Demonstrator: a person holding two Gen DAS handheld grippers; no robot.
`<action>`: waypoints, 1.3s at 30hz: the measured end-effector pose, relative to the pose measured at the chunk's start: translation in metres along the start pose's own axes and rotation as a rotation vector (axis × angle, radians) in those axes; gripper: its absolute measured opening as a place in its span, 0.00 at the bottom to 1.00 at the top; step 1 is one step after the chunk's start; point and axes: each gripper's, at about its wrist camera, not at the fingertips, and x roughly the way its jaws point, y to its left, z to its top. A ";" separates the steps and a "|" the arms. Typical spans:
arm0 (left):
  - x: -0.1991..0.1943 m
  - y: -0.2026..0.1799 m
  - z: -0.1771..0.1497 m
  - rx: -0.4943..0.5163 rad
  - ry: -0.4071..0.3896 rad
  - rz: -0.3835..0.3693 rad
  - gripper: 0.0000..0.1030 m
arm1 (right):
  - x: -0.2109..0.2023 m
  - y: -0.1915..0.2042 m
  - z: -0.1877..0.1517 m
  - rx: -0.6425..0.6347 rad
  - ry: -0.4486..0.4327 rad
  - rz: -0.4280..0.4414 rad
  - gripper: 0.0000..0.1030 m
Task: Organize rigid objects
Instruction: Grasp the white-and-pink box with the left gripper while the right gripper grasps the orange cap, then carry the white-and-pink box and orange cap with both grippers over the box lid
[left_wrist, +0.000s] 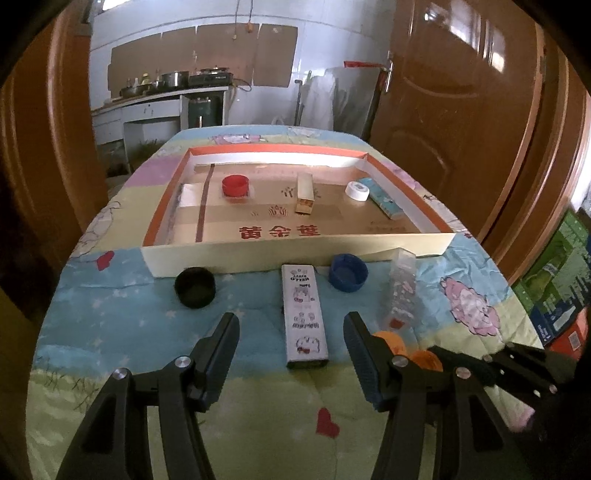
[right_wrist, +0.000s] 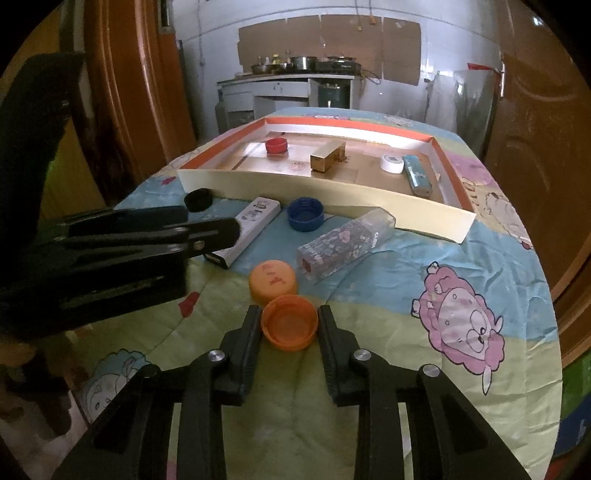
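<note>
A: Where's the orange cap?
B: On the quilt, open side up, right between the fingers of the right gripper. Both pads sit against its rim, so it's clamped on the cap.
A: And the one beside it?
B: A second orange cap, top side up, lies just behind it, touching or nearly so; I can't tell which.
A: The left gripper?
B: Jaws wide apart, hanging over the near end of the white tin. Its pads stand clear of the tin on both sides.
A: What else is loose on the quilt?
B: A clear box on its side, near the caps. A blue cap and a black cap lie close to the tray's front wall, the tin between them.
A: And in the tray?
B: A red cap toward the left, a gold box in the middle, a white cap and a teal box side by side at the right wall.
</note>
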 end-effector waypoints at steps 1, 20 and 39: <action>0.005 -0.002 0.003 0.003 0.011 0.009 0.57 | 0.000 0.000 0.000 -0.002 -0.001 0.000 0.30; 0.027 -0.007 0.009 0.022 0.071 0.061 0.25 | -0.001 -0.003 -0.002 0.026 -0.012 0.015 0.30; -0.021 -0.005 0.013 0.006 -0.016 0.017 0.25 | -0.026 0.005 0.006 -0.003 -0.050 -0.005 0.30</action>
